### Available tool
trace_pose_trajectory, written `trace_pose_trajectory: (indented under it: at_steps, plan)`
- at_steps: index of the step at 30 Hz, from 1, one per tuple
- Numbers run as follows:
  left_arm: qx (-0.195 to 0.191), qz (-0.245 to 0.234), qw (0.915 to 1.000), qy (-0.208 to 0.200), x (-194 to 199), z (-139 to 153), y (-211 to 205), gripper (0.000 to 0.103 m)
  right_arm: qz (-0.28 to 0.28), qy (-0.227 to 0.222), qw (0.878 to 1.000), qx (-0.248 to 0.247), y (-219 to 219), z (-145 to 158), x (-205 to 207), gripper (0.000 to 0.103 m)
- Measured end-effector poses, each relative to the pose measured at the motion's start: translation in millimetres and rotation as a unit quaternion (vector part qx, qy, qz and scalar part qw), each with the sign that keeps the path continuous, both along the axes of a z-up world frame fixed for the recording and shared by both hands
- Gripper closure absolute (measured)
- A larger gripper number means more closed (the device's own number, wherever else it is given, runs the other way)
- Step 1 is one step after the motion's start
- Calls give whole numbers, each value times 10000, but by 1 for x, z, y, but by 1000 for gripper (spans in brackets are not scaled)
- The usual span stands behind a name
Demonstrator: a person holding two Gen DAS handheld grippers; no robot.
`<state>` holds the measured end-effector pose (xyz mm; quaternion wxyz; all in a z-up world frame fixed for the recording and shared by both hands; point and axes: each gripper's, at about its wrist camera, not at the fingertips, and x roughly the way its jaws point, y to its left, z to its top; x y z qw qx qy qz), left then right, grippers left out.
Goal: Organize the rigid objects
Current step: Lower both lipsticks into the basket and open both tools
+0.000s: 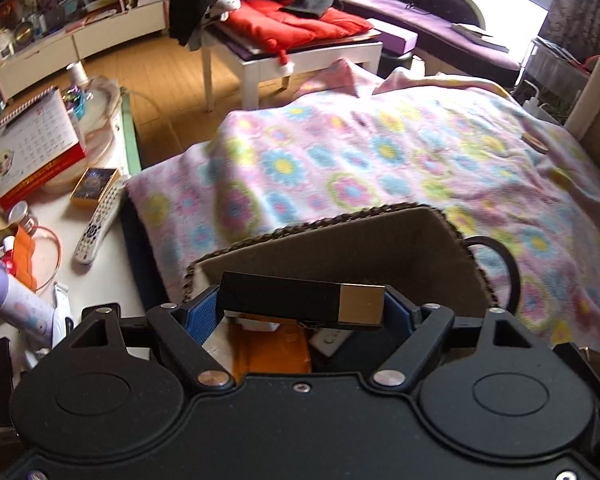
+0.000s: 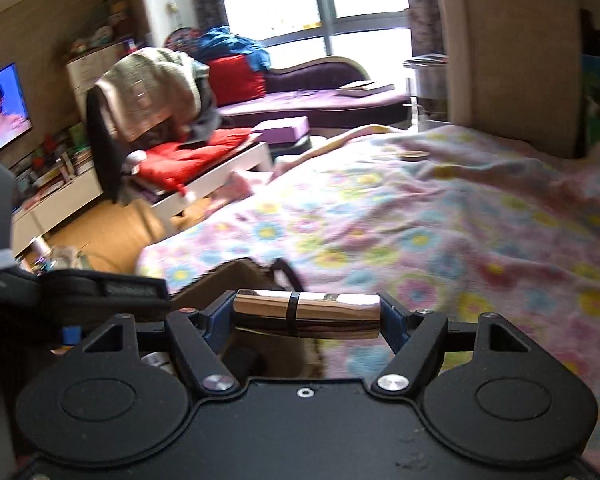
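Both claws are loaded: left gripper clamped end-to-end on a black-and-gold box, right gripper on a shiny metal cylinder, both lying crosswise right above the cardboard box.

A black box with a gold end is seen. A shiny silver tube is banded in black. The blanket is patterned with pastel flowers.
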<state>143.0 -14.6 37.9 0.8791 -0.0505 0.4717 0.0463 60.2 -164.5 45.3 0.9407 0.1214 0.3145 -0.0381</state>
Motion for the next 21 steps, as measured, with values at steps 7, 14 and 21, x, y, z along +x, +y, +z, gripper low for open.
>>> trace_pose_trajectory:
  at_steps: [7,14,21]
  plan:
    - [-46,145,9996,221,3,-12,14,26,351,150,9993,-37,28,-1,14,30]
    - [31,122,9993,340,5,-18,15,26,474,191,9986,-133,34,-2,14,30]
    - [102,194,9992,341,6,-18,19,25,474,264,9983,-190,37,-7,22,30]
